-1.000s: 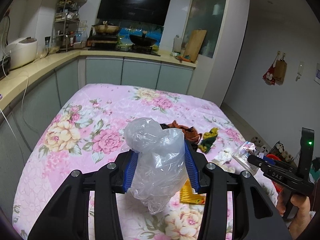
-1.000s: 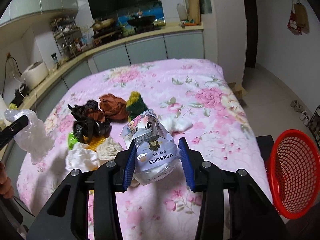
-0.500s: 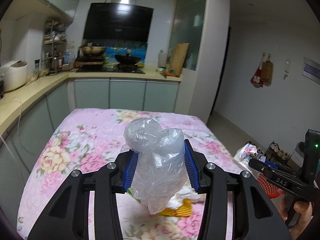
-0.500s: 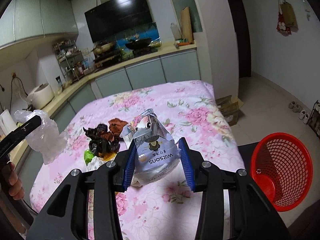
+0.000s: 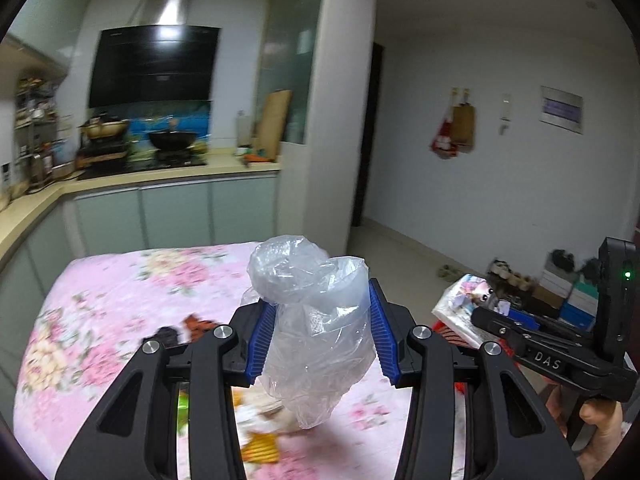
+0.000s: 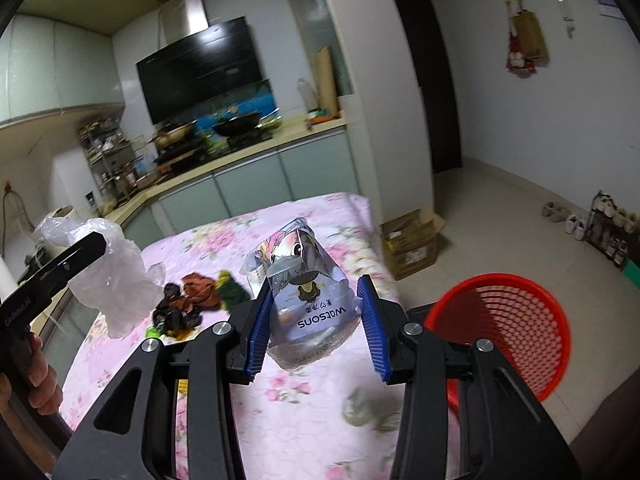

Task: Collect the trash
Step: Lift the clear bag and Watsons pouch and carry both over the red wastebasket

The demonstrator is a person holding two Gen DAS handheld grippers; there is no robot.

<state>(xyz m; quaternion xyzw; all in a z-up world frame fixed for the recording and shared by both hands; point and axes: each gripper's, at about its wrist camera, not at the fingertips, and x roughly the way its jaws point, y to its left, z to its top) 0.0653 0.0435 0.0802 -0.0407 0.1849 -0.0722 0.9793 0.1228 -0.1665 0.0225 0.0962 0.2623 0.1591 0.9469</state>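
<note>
**Trash in both grippers, basket waiting at 4 o'clock**

Trash carried in two pieces: one clear plastic bag [image 5: 316, 320] pinched between the blue pads of the left gripper [image 5: 318, 340], one printed tissue pack [image 6: 310, 304] pinched in the right gripper [image 6: 314, 326]. Both lifted clear of the table [image 6: 280, 400] with the pink flowered cloth.

Step in hand, by the look of it: carrying toward the red basket [image 6: 508, 320], low on the floor at about 4 o'clock in the right wrist view, just beside the table's edge. Next move likely calls for swinging the tissue pack over the basket mouth, then spreading the pads; same afterward for the plastic bag, light enough to cling or drift, so best released low.

Count, as far as visible:
- One red basket, nothing visible inside.
- Two pieces held.
- Still on the cloth at 9 o'clock of the right gripper: a heap [image 6: 192, 300] of roughly five crumpled scraps — black, brown, dark green, a bit of bright green, yellow; exact number hard to tell through blur.
- One greyish scrap [image 6: 372, 408] near the table's edge at 5 o'clock.
</note>
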